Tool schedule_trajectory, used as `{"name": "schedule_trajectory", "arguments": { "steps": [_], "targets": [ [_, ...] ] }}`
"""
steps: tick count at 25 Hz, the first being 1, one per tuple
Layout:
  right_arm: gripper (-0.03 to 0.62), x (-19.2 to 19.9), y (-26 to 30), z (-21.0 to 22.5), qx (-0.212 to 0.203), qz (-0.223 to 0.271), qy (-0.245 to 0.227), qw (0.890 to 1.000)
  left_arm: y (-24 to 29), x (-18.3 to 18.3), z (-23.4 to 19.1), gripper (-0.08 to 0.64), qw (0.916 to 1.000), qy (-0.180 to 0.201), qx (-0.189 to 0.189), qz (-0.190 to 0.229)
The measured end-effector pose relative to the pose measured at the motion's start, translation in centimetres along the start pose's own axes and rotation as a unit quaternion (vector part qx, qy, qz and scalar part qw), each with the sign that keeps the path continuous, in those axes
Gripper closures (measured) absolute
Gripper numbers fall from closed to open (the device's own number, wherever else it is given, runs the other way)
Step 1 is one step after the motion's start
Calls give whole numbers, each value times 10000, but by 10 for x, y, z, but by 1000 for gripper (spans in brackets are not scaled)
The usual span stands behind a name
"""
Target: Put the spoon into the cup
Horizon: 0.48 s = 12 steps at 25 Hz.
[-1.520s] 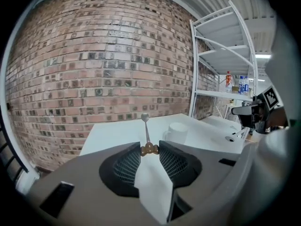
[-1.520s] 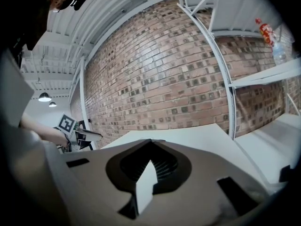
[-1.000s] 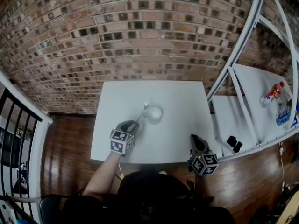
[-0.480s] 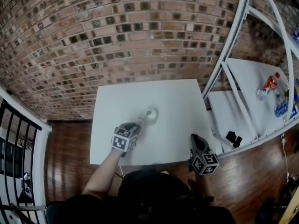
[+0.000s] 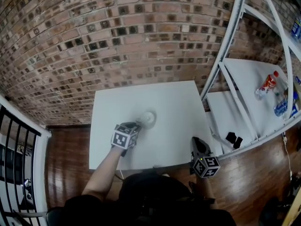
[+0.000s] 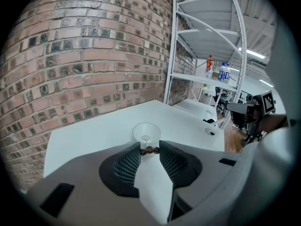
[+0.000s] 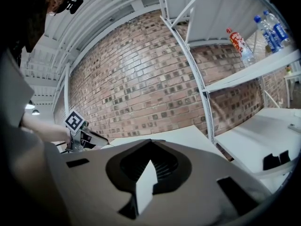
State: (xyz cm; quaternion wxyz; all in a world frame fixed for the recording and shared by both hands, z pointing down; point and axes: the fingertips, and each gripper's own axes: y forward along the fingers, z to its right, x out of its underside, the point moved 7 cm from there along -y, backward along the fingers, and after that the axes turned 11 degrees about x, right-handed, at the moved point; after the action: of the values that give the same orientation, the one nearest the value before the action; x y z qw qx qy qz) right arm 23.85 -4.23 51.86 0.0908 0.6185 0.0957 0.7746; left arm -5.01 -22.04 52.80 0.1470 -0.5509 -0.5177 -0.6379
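A small white cup [image 5: 148,118] stands near the middle of the white table [image 5: 174,102]. My left gripper [image 5: 137,125] is just in front of it, shut on the brown beaded end of the spoon's handle [image 6: 149,150]. The spoon slants down into the cup [image 6: 146,132], and its pale bowl [image 6: 146,138] shows inside. My right gripper [image 5: 195,140] hangs off the table's near right corner, away from the cup. In the right gripper view its jaw tips [image 7: 150,162] meet with nothing between them.
A brick wall backs the table. A white metal rack [image 5: 225,65] stands at the right, with bottles [image 5: 267,84] on a shelf and small black items [image 5: 233,139] on its low shelf. A black railing [image 5: 19,164] runs at the left over a wooden floor.
The left gripper has moved toward the cup and dipped. The spoon's bowl, which stood up past the cup's left rim, now sits down inside the cup. The right gripper has barely shifted.
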Motion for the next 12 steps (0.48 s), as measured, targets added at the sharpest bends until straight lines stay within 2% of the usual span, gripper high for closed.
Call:
{"name": "schedule_trajectory", "arguments": {
  "steps": [7, 12],
  "targets": [
    [588, -4, 3, 5, 58, 21, 31, 10000, 22, -5, -8, 431, 9999, 79, -42, -97],
    [588, -7, 5, 9, 114, 73, 36, 9999, 27, -1, -14, 431, 9999, -1, -83, -126]
  ]
}}
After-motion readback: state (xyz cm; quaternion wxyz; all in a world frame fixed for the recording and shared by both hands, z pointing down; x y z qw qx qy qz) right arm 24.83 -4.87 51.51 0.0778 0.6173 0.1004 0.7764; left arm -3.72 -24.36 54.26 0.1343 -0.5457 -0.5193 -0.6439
